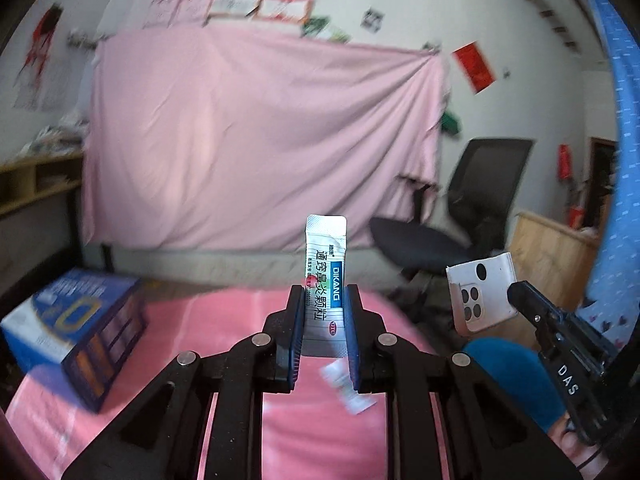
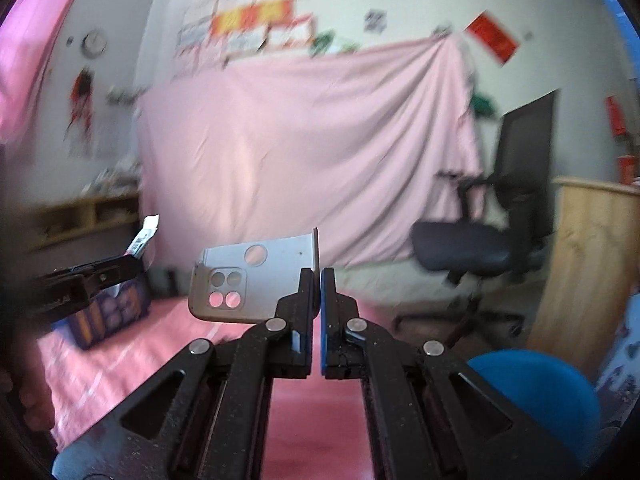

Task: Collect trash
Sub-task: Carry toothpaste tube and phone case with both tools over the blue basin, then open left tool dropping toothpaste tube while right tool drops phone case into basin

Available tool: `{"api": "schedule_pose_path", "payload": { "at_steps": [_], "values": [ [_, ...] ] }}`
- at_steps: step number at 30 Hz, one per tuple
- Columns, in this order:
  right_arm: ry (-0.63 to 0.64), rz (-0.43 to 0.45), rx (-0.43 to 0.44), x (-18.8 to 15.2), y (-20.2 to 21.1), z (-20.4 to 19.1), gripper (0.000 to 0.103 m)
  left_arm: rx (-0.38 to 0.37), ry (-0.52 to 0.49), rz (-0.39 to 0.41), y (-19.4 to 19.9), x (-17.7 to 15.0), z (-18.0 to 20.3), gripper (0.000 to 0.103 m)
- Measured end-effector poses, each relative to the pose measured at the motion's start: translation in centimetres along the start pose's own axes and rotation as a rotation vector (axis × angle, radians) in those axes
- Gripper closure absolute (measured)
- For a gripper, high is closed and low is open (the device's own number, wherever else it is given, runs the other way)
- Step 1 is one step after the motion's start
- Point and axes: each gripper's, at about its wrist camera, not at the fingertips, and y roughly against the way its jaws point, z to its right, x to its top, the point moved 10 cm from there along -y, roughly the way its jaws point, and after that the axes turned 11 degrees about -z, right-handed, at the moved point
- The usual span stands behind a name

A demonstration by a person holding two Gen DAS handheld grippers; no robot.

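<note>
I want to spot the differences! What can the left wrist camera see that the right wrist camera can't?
Only the left wrist view shows a small white scrap on the pink table. Only the right wrist view shows the right gripper close up, pinching the phone case by its edge. Both show the sachet in the left gripper, the blue box and the black chair.

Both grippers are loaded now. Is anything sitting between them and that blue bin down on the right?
Nothing visible blocks it. The left gripper holds the sachet and the right gripper holds the phone case, both above the pink table. The blue bin sits low right, with open space between.
</note>
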Motion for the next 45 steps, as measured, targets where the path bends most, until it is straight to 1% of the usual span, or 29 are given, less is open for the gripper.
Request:
{"api": "schedule_pose_path", "payload": {
  "at_steps": [2,3,5,7,10,11,14,18,21,24,29,33,38,39,40,41,42,45],
  "values": [
    [-0.026,0.049,-0.054,0.9,1.3,1.9,0.075,-0.048,-0.035,0.027,0.2,1.0,2.5,0.087],
    [-0.042,0.077,-0.094,1.3,2.2,3.3,0.075,-0.079,-0.055,0.038,0.0,1.5,4.1,0.087],
    [-0.067,0.107,-0.155,1.5,3.4,5.6,0.075,-0.13,-0.089,0.05,-0.3,2.0,6.7,0.087],
    [-0.086,0.108,-0.213,1.4,4.2,7.6,0.075,-0.19,-0.123,0.05,-0.7,2.3,9.8,0.087],
    [-0.109,0.08,-0.292,0.2,5.1,10.6,0.075,-0.265,-0.158,0.026,-1.9,1.9,13.9,0.087],
    [-0.121,0.061,-0.316,-0.4,5.2,11.7,0.075,-0.294,-0.169,0.006,-2.5,1.4,15.4,0.087],
    [-0.16,-0.009,-0.376,-2.1,5.1,14.9,0.075,-0.344,-0.197,-0.043,-3.6,0.4,18.6,0.087],
    [-0.24,-0.102,-0.395,-4.5,4.5,18.3,0.075,-0.377,-0.233,-0.132,-5.8,-1.8,22.2,0.087],
    [-0.301,-0.174,-0.388,-6.4,3.6,20.3,0.075,-0.392,-0.237,-0.187,-7.4,-2.7,23.5,0.087],
    [-0.343,-0.228,-0.39,-7.9,3.0,21.5,0.075,-0.406,-0.222,-0.251,-8.9,-3.8,24.6,0.087],
    [-0.41,-0.286,-0.38,-9.4,2.2,22.9,0.075,-0.43,-0.217,-0.328,-11.1,-5.3,25.0,0.087],
    [-0.425,-0.329,-0.368,-10.0,1.2,23.2,0.073,-0.439,-0.223,-0.399,-12.7,-6.8,25.5,0.087],
    [-0.425,-0.356,-0.364,-10.5,0.7,23.2,0.069,-0.438,-0.196,-0.45,-14.0,-7.9,25.5,0.085],
    [-0.425,-0.356,-0.363,-10.5,0.7,23.1,0.069,-0.438,-0.192,-0.462,-14.3,-8.1,25.5,0.082],
    [-0.423,-0.357,-0.362,-10.5,0.7,23.1,0.069,-0.439,-0.188,-0.47,-14.4,-8.2,25.5,0.075],
    [-0.421,-0.359,-0.361,-10.5,0.7,23.1,0.069,-0.442,-0.182,-0.475,-14.5,-8.2,25.5,0.072],
    [-0.42,-0.362,-0.36,-10.5,0.6,23.1,0.069,-0.443,-0.176,-0.476,-14.6,-8.2,25.4,0.07],
    [-0.421,-0.363,-0.353,-10.6,0.6,23.2,0.069,-0.433,-0.161,-0.472,-14.6,-8.1,24.9,0.07]
  ]
}}
